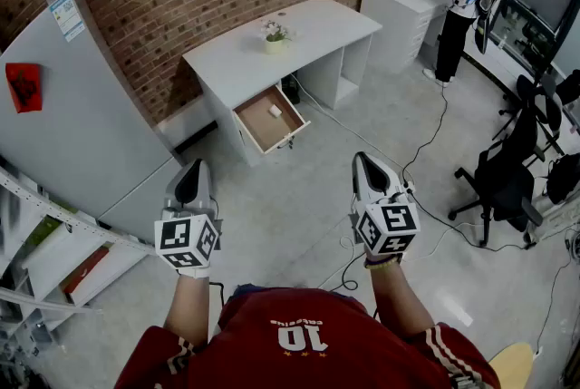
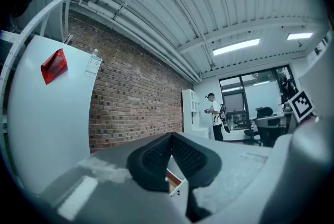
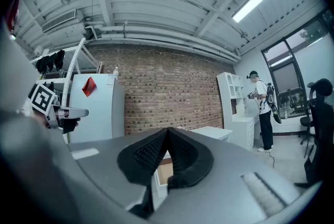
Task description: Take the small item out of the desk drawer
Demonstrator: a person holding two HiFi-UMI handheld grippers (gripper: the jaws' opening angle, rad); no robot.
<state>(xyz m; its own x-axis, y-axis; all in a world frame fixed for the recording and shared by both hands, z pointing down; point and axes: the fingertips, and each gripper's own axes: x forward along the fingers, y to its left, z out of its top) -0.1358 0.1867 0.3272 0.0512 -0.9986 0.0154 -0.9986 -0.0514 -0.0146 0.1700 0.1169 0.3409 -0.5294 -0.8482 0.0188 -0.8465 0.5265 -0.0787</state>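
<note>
Small white block (image 1: 275, 111) lies in open wooden drawer (image 1: 261, 128).

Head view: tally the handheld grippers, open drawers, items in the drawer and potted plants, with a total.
Grey handheld grippers with marker cubes: 2 (left gripper, right gripper)
Open brown-lined desk drawer: 1
Small white item in it: 1
Small green potted plant: 1
Total: 5
</note>
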